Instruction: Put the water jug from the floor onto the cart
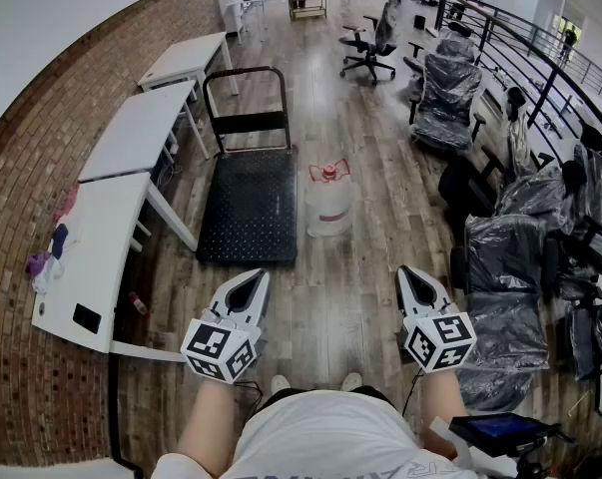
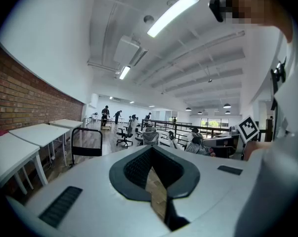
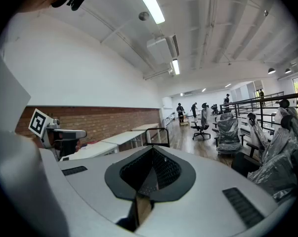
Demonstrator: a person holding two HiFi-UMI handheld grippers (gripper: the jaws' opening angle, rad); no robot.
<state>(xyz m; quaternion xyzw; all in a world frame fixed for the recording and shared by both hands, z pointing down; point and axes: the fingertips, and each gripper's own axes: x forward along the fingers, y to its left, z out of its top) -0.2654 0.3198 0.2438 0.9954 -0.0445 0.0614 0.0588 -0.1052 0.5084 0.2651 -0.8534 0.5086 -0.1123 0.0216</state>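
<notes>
**Item 1, left gripper** (image 1: 254, 277): I hold it low in front of me, roughly level. Its jaws are pressed together with nothing between them.

**Item 2, right gripper** (image 1: 409, 272): it is level with the left one and well apart from it. Its jaws are also pressed together and empty.

**Item 3, wooden floor** (image 1: 330, 297): a bare stretch lies between both grippers and the jug.

**Item 4, water jug** (image 1: 329, 206): a clear bottle with a red cap and handle, standing upright on the floor with its long axis vertical. It lies straight ahead of me, about midway between the lines of the two grippers. I judge neither hand clearly nearer. Neither gripper view shows it.

**Item 5, cart** (image 1: 249, 208): a black flat-deck platform trolley, not yet loaded. The jug stands just beside the deck's right edge, so from the jug the cart lies to the left. Its push handle (image 1: 246, 96) rises at the far end.

**Item 6, white tabletops** (image 1: 141, 133): they run along the brick wall, to the left of the cart.

**Item 7, plastic-wrapped office chairs** (image 1: 448, 93): they stand to the right and farther off, beside a railing.

**Note:** I judge that the coming move calls for walking forward, then spreading the jaws before any reach for the handle.
</notes>
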